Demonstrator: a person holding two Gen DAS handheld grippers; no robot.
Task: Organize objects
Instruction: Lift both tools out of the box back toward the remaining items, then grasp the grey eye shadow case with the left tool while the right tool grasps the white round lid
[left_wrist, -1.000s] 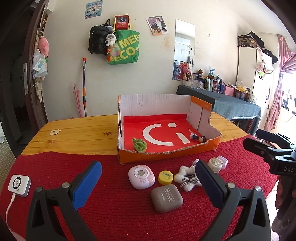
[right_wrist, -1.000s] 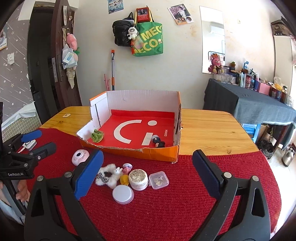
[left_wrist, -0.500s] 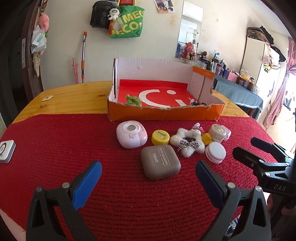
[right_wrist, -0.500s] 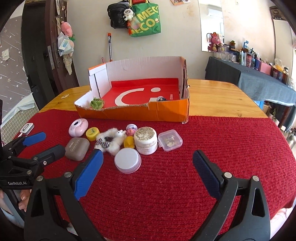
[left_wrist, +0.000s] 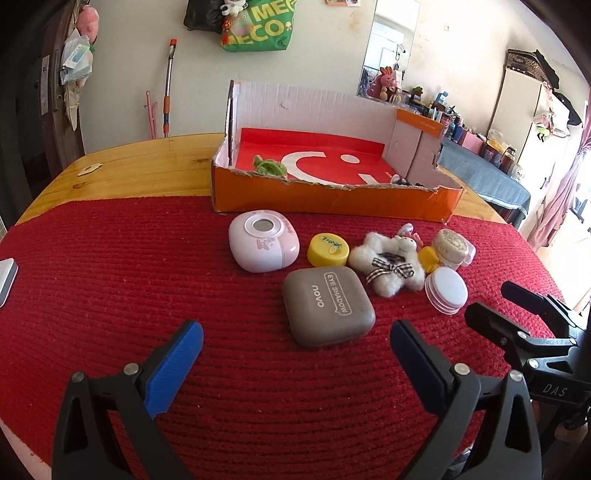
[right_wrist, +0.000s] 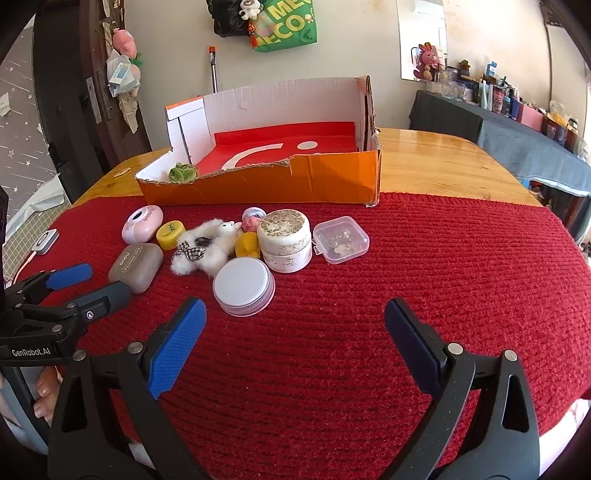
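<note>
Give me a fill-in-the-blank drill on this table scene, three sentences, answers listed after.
1. The grey case is printed EYE ____.
2. The green scrunchie lies inside the orange cardboard ____.
3. Both the left gripper and the right gripper are ____ and hold nothing.

Answers: SHADOW; box; open

Bare red mat (right_wrist: 406, 295) lies open ahead of the right gripper (right_wrist: 293, 332). The grey case (left_wrist: 327, 304) stands just ahead of the left gripper (left_wrist: 295, 350); clustered items crowd the orange box (left_wrist: 332, 199) front wall.
</note>
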